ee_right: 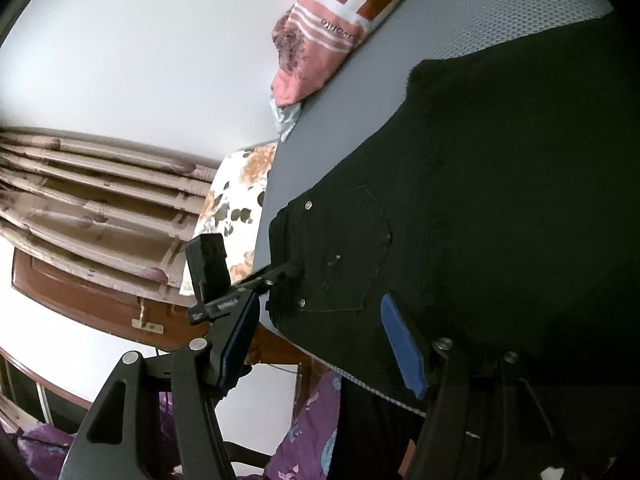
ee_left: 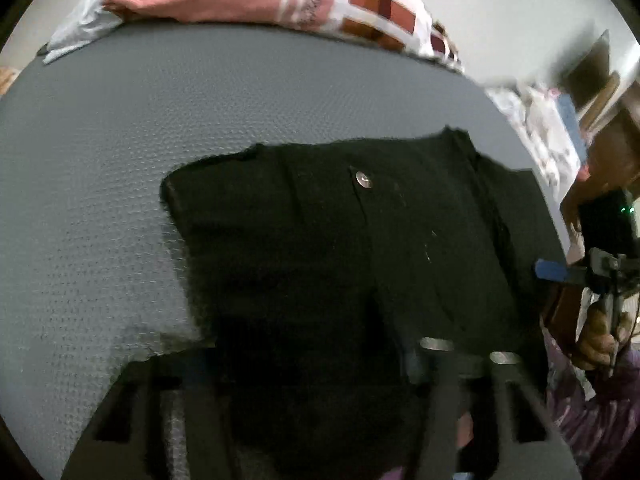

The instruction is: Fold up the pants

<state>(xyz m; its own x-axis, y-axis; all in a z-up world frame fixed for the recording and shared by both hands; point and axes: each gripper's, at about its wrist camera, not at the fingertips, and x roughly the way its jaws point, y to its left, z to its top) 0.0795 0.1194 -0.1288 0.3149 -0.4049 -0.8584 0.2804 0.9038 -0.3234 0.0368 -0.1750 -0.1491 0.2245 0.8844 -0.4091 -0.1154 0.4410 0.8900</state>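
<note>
Right gripper point(ee_right: 320, 344) hangs wide open, holding nothing, black pants point(ee_right: 500, 208) ahead on grey mat point(ee_right: 480, 12); left gripper's point(ee_right: 280, 270) state I cannot tell.

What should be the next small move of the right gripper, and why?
Probably close the right gripper on the near edge of the black pants. Its blue pads stand open, with nothing between them, beside the waistband, and the pants lie on the grey mattress.
</note>
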